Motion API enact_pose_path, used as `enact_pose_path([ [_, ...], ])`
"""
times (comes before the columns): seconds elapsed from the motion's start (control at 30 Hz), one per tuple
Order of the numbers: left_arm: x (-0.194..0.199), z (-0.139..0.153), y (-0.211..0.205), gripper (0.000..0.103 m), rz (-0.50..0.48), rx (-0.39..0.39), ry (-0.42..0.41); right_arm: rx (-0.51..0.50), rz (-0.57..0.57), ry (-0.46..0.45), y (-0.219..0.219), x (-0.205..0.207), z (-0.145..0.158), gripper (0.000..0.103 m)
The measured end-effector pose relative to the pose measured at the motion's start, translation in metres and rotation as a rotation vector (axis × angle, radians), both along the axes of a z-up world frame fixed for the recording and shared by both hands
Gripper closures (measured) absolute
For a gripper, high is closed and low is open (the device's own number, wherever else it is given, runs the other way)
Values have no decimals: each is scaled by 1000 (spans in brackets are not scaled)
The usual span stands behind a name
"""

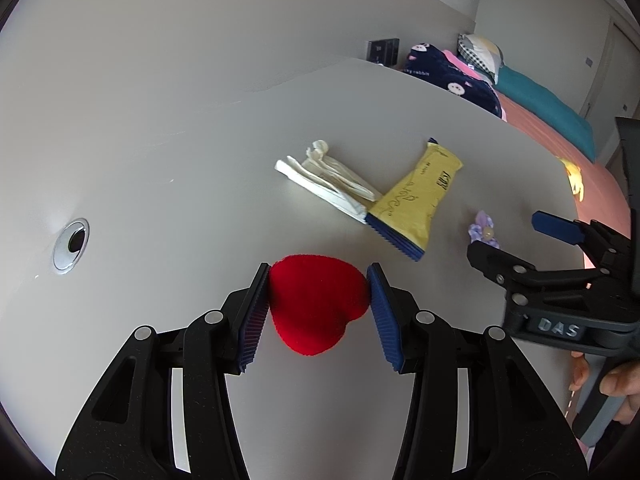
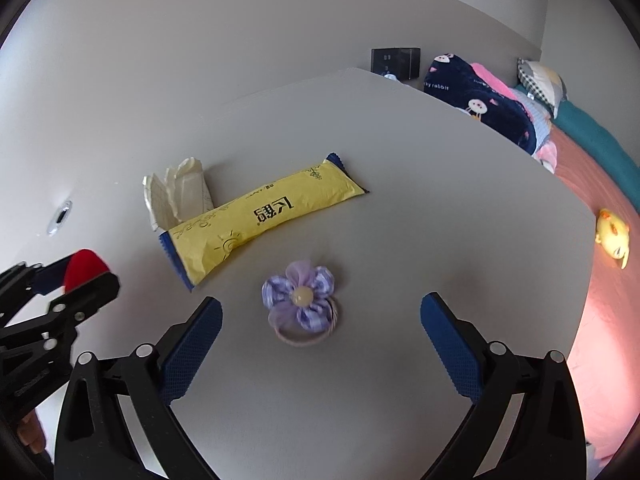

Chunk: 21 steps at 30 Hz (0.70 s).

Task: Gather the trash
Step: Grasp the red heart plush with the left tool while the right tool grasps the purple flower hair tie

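Observation:
My left gripper (image 1: 318, 286) is shut on a red plush heart (image 1: 316, 308), both pads pressing its sides just above the white table (image 1: 160, 120); it also shows in the right wrist view (image 2: 86, 266). A yellow snack wrapper (image 1: 416, 196) and a crumpled white tissue (image 1: 328, 178) lie side by side beyond it, also seen in the right wrist view as wrapper (image 2: 264, 216) and tissue (image 2: 176, 192). My right gripper (image 2: 320, 312) is open and empty, its jaws wide on either side of a purple flower hair tie (image 2: 300, 300).
A round metal cable grommet (image 1: 71, 244) sits in the table at left. A bed with a pink sheet (image 2: 600, 320), dark blue blanket (image 2: 480, 100), teal pillow and a yellow toy (image 2: 614, 236) lies right of the table. A wall socket (image 2: 396, 60) is behind.

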<state>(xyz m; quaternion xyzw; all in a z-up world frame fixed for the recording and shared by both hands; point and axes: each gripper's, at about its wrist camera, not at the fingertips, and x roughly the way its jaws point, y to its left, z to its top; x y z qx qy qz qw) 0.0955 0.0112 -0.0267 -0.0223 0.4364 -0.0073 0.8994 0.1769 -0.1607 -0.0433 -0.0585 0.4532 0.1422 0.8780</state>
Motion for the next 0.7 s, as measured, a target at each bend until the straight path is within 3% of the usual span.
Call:
enact_pose_path([
  [0.13,0,-1,6,55,12,-4,6,-5,-15,37,4,7,-8,39],
  [0.3,0,-2,12,55,24,-10,9,-23,3,29,8,4,-9,47],
  [0.37,2,-3,11,55,27,-8,10,-17,5,21,8,4,-8,61],
  [0.47,2,-3,9,55,25,-5,12,-15,4,21,6,5,-8,72],
  [0.7,1,0,4,55,14,-2,3,-2,30,31,4,-1,-6,80],
])
